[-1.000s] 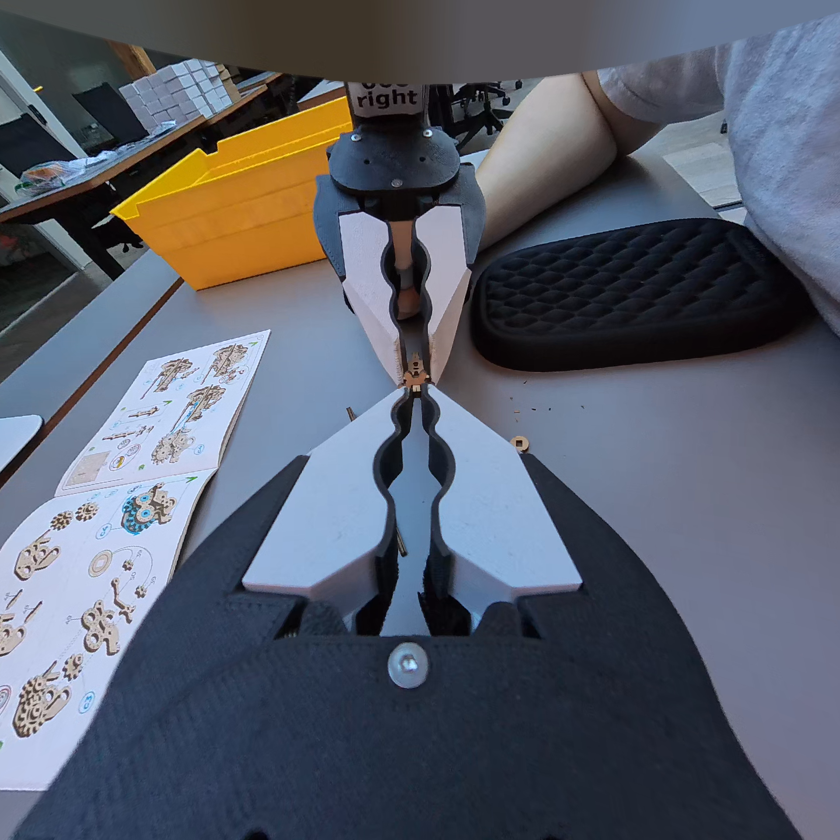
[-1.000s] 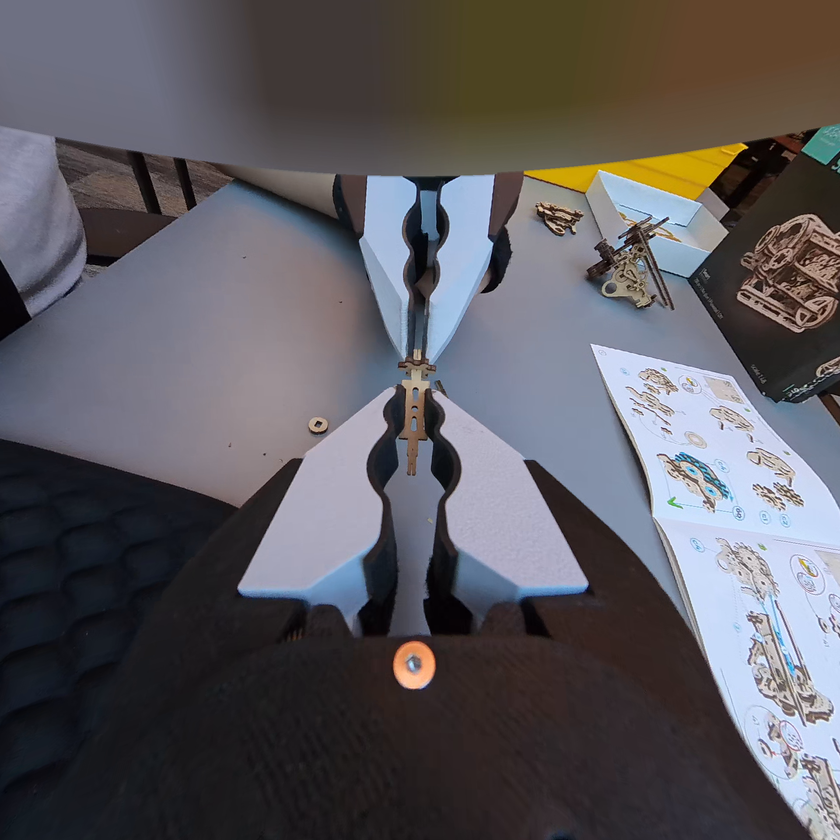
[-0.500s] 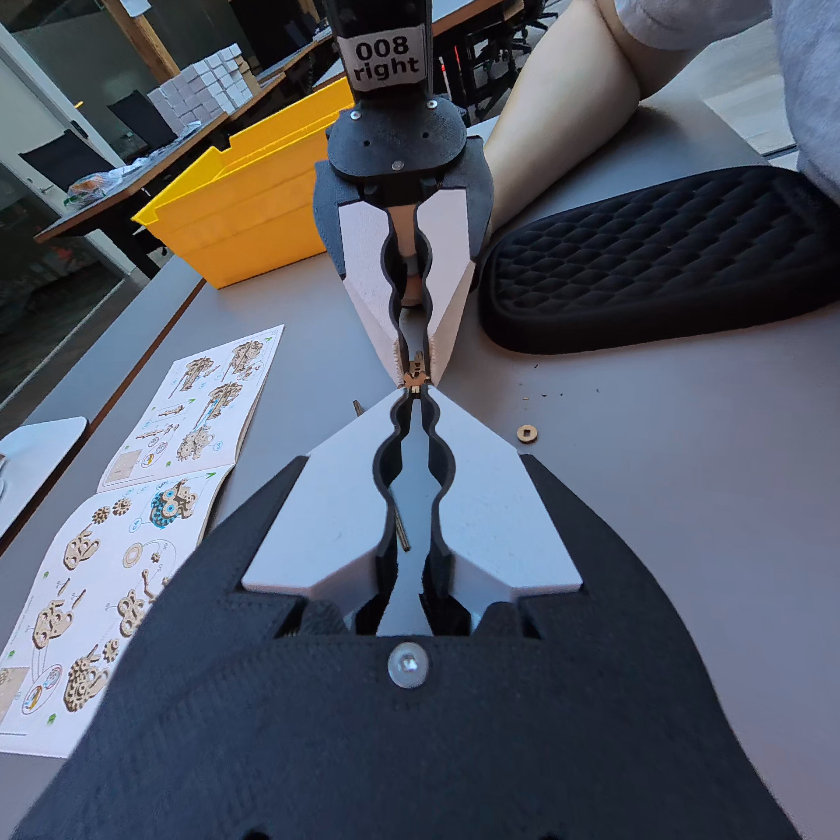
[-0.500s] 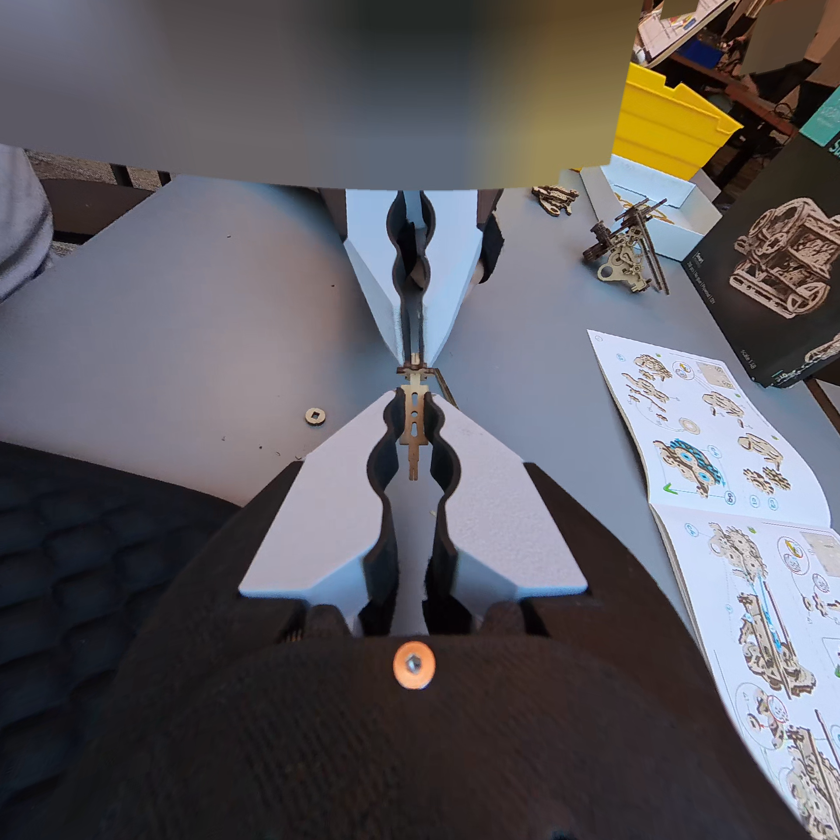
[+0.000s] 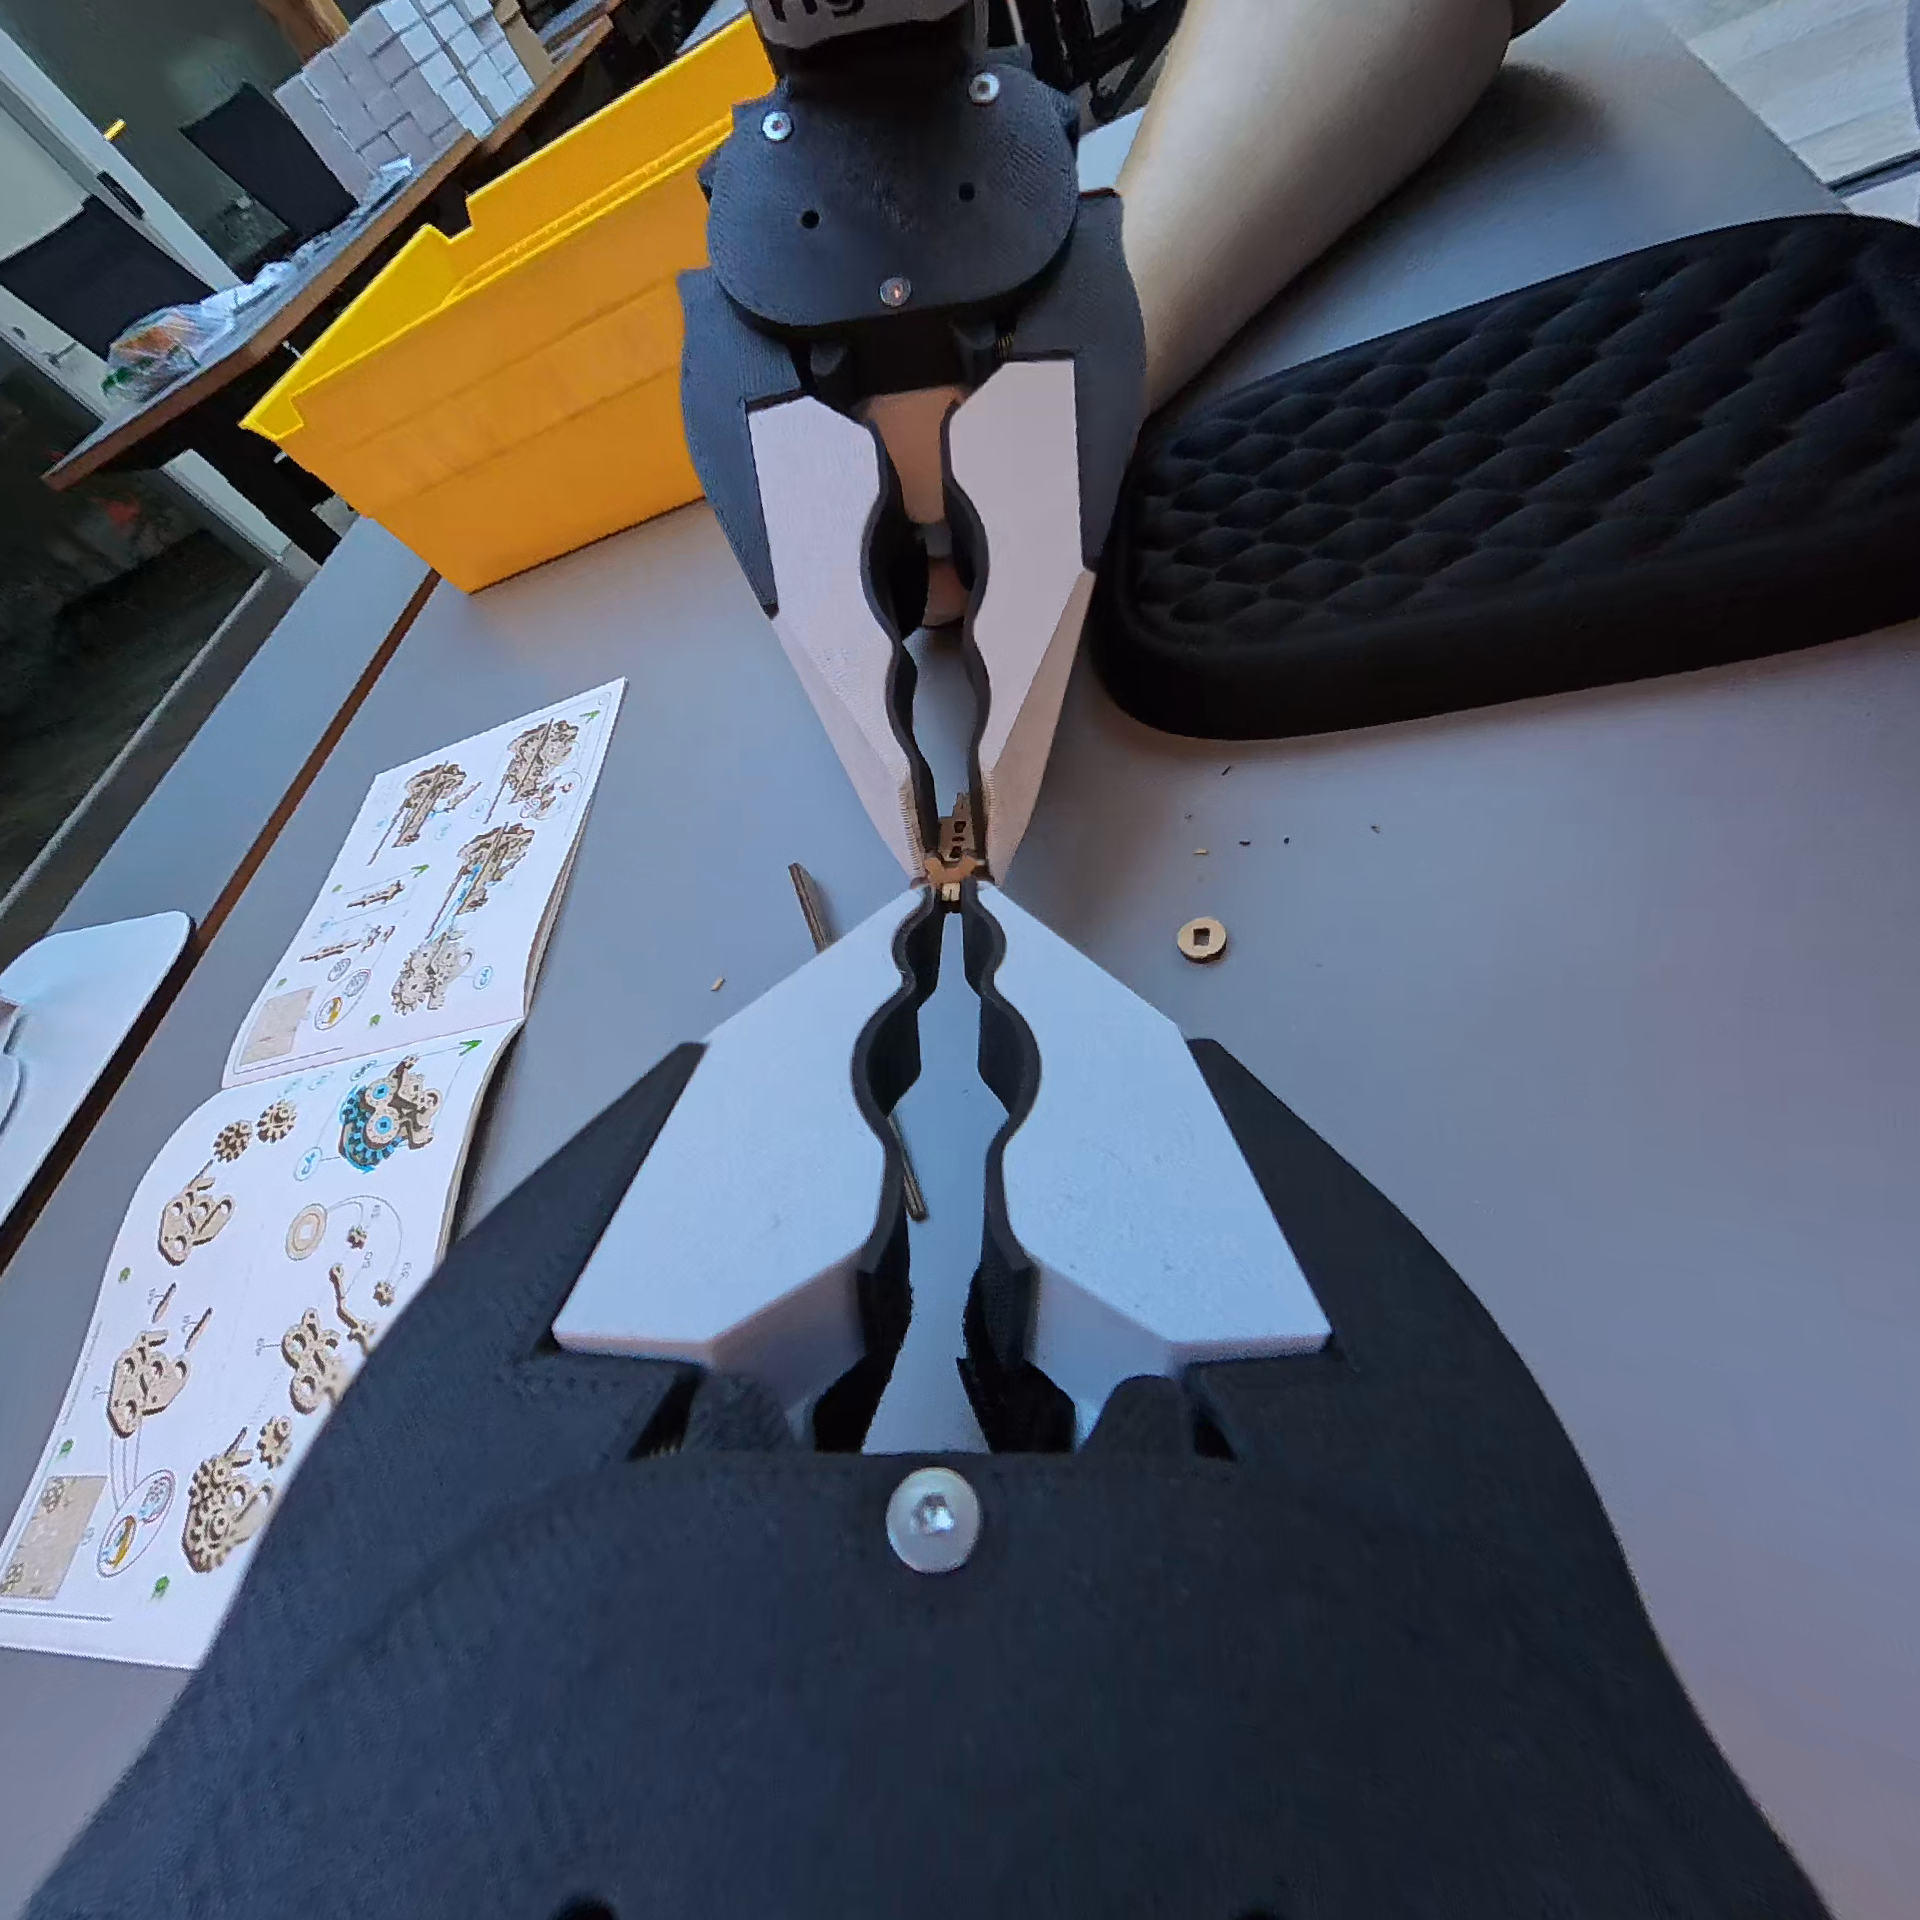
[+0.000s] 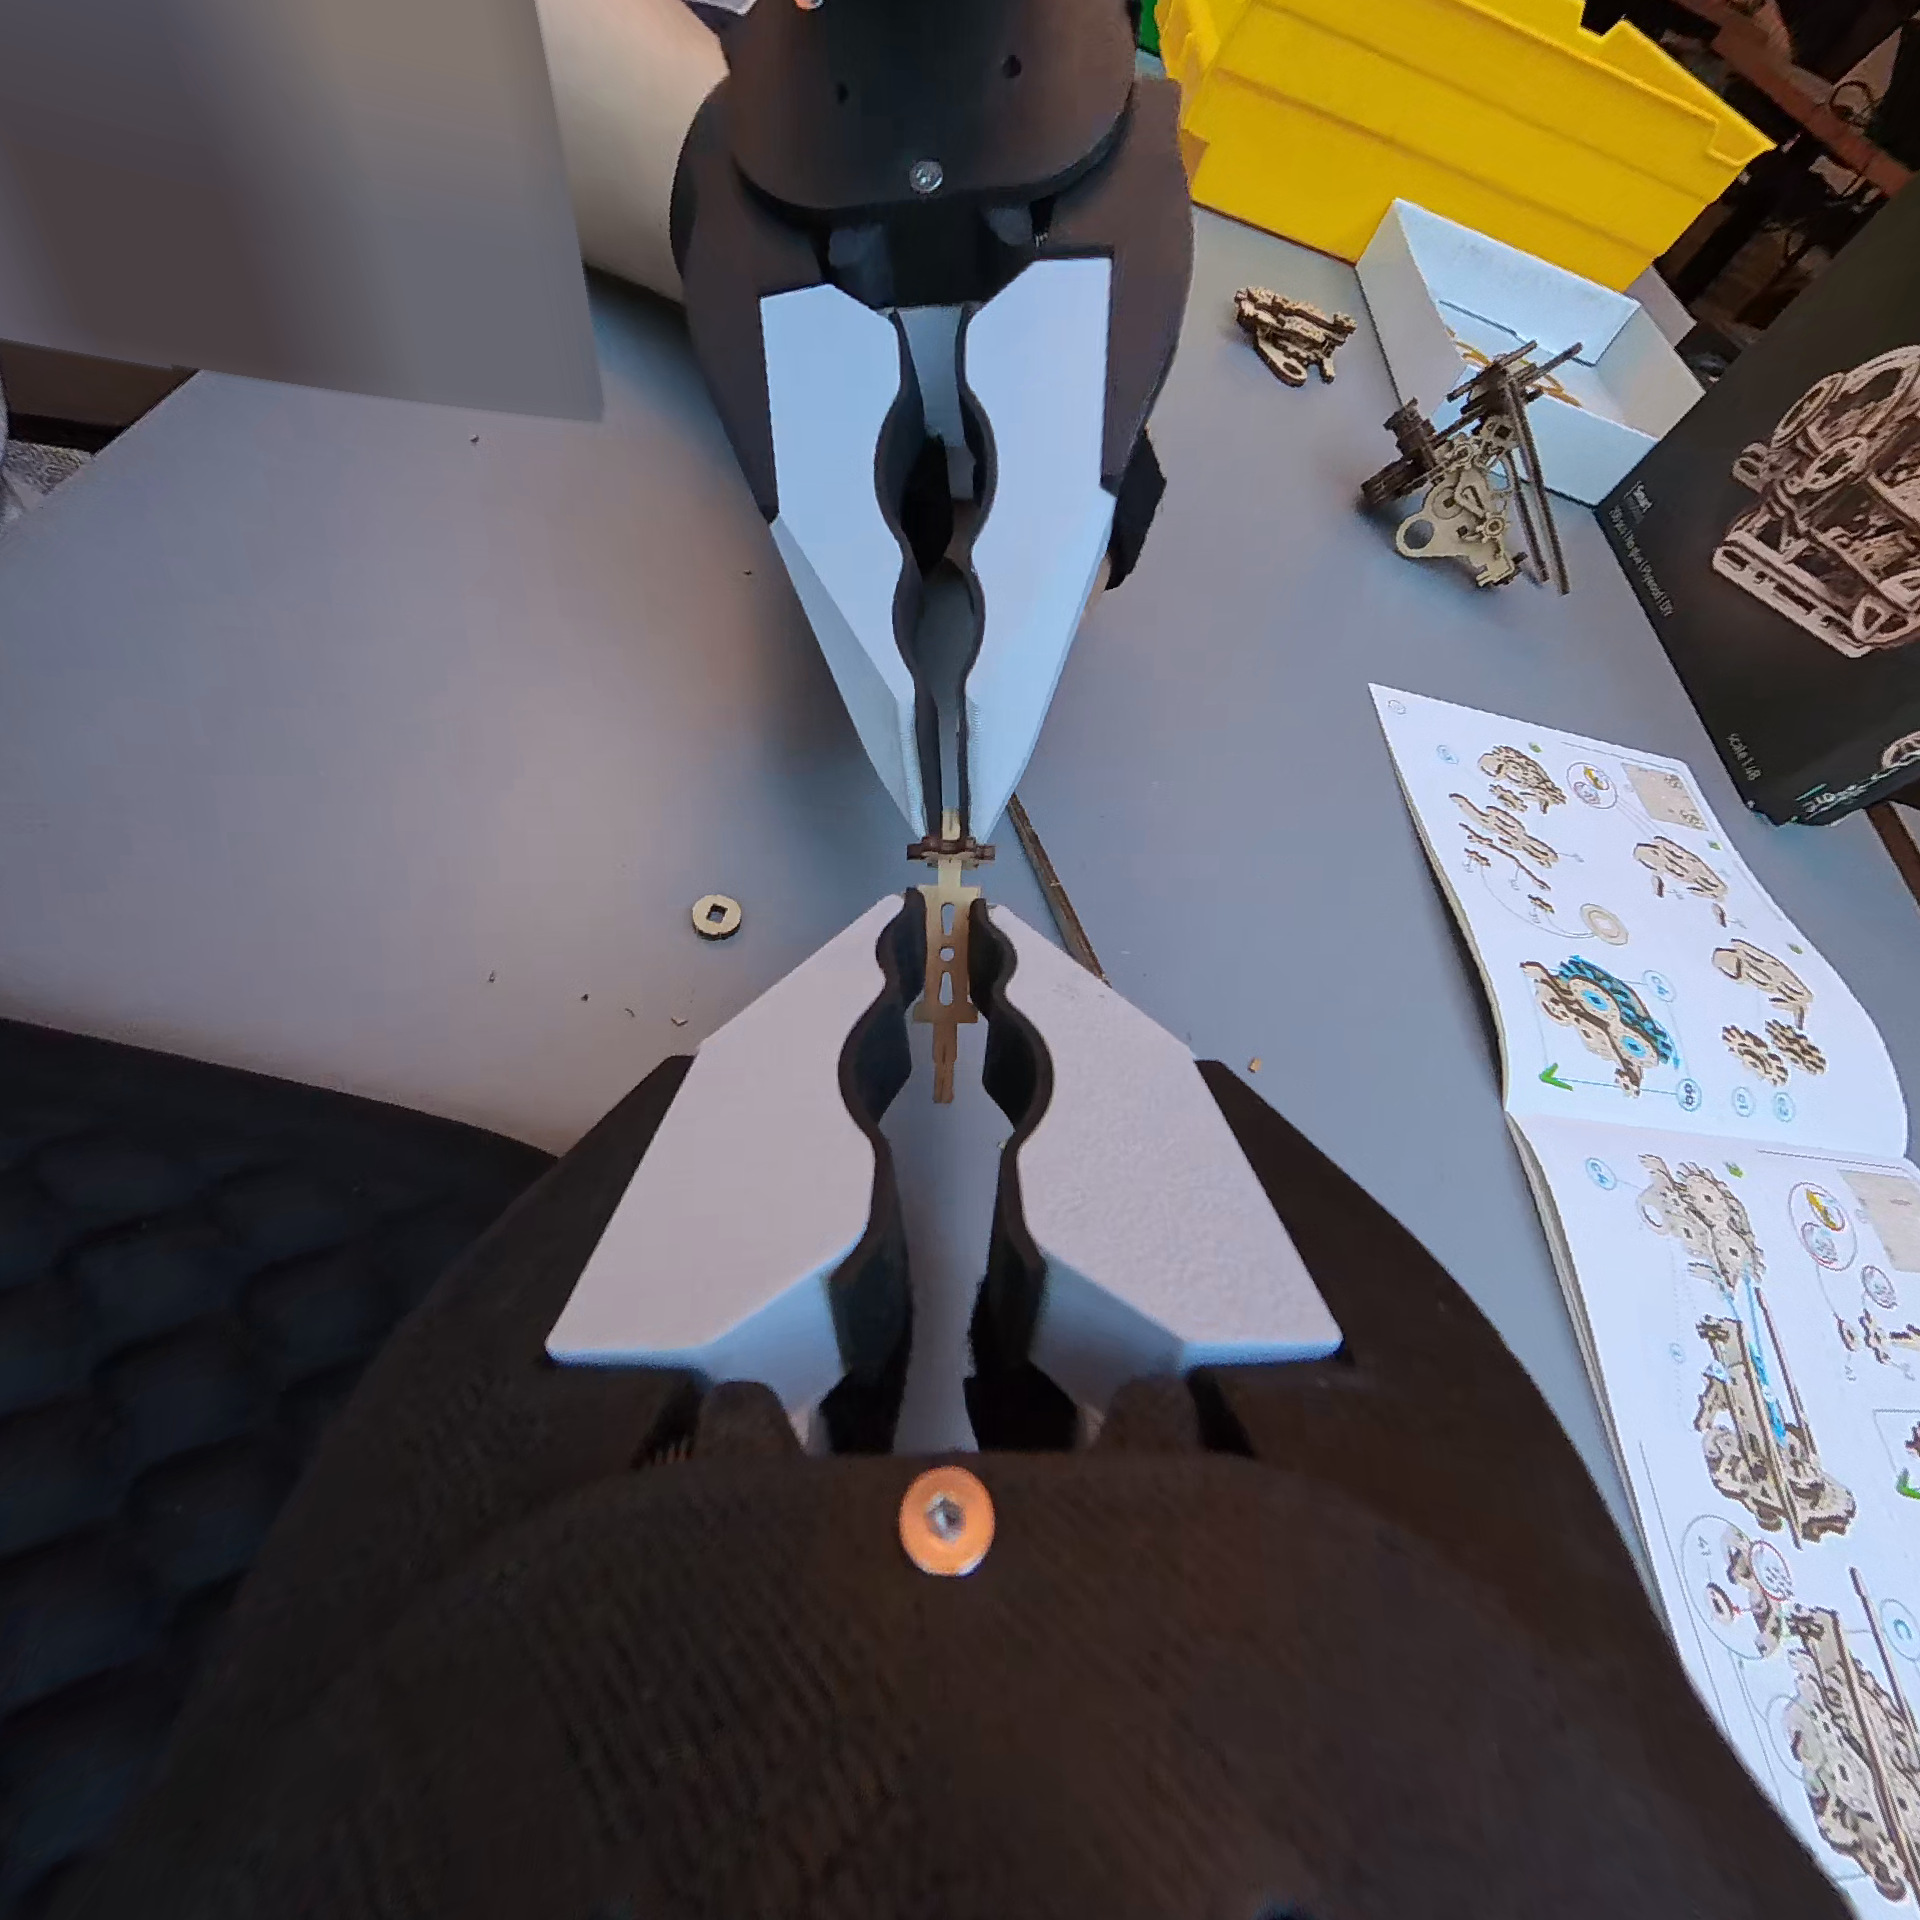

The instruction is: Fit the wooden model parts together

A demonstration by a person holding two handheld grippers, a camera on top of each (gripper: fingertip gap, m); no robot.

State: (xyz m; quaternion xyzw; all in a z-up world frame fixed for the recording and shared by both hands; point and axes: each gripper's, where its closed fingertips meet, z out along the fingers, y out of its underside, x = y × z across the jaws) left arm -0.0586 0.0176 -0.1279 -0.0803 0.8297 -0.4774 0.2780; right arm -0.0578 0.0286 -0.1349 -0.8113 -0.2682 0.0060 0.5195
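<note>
Only rightward: slotted wooden strip (image 6: 948, 977) inside right gripper (image 6: 945, 914) jaws.

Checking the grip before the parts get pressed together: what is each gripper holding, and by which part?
Right gripper: flat wooden strip, pinched near its front end. Left gripper: small dark cross-piece, pinched at its fingertips.
</note>
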